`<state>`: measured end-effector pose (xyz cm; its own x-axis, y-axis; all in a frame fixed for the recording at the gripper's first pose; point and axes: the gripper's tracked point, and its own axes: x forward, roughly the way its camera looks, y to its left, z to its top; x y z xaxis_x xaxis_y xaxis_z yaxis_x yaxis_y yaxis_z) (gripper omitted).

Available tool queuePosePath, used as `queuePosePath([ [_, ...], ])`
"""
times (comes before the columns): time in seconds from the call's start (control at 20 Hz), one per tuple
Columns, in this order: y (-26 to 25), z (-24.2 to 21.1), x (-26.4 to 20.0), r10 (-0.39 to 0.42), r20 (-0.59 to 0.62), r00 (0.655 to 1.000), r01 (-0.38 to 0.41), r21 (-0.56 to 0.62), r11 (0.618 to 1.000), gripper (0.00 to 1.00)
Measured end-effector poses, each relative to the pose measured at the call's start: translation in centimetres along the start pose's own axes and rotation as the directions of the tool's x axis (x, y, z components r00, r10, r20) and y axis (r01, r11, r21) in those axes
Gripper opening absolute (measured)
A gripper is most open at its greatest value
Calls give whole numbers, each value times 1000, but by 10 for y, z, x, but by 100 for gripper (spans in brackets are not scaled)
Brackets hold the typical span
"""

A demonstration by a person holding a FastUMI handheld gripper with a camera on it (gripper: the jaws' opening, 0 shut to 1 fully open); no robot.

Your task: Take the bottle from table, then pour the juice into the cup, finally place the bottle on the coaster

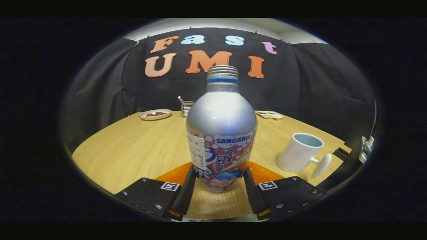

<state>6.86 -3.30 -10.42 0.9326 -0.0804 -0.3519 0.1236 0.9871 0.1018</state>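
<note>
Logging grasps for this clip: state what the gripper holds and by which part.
The gripper holds the silver juice bottle by its lower labelled body, one finger pressed on each side. An orange coaster lies behind it.

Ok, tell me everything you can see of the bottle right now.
The bottle looks like silver metal, with a domed shoulder, a threaded neck with a blue ring and no cap on it. A printed wrap label in red, white and blue covers its lower body. It stands upright between the fingers of the tool, which sit against its lower sides. Its base is over the wooden table, just in front of an orange coaster; whether it rests on the table or is lifted, I cannot tell. The white cup stands apart to one side.
</note>
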Motion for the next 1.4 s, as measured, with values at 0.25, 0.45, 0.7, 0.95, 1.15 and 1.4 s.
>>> queuePosePath([
  [0.25, 12, 38, -9, 108, 86, 990, -125, 232, 965, 70],
  [0.45, 18, 57, -10, 154, 116, 981, -186, 363, 913, 71],
  [0.7, 21, 67, -3, 195, 125, 973, -231, 521, 822, 71],
  [0.95, 11, 74, 3, 196, 138, 971, -238, 652, 719, 71],
  [1.15, 6, 84, 7, 192, 171, 966, -254, 755, 604, 71],
  [1.4, 0, 96, 12, 184, 198, 963, -262, 851, 454, 70],
])
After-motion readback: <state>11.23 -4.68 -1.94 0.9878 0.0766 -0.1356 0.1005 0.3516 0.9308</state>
